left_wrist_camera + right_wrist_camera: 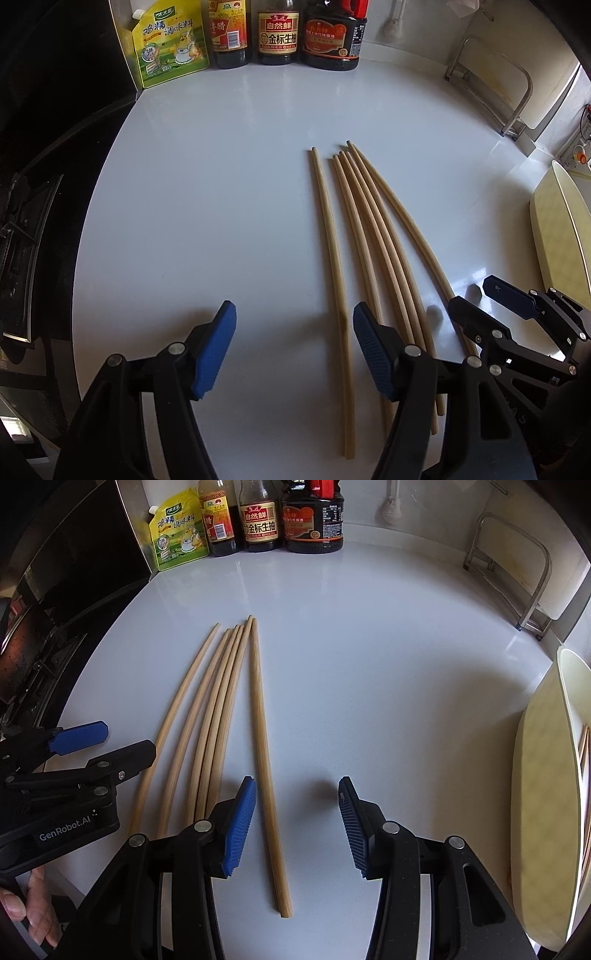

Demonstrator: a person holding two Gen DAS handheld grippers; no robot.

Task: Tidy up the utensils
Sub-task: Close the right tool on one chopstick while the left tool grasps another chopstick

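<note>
The wooden chopsticks (373, 236) on the white surface (207, 206) look light, stiff and prone to rolling (thin, round); both tongs, left (291, 350) and right (297, 827), gape empty; best pinched mid-shaft.

Home kitchen. Evidence: white glossy countertop (207, 184) w/ condiments lined along back wall – yellow-green seasoning pouch (171, 44), vinegar bottle (228, 35), soy sauce bottle (277, 33), dark sauce jug (334, 38). Black gas stove (26, 236) at left edge. Metal rack (491, 85) at back right; pale cutting board (543, 805) at right edge. Wooden chopsticks (354, 236) loose on counter. White brush (391, 26) hung on wall. Domestic scale, no commercial equip.
</note>
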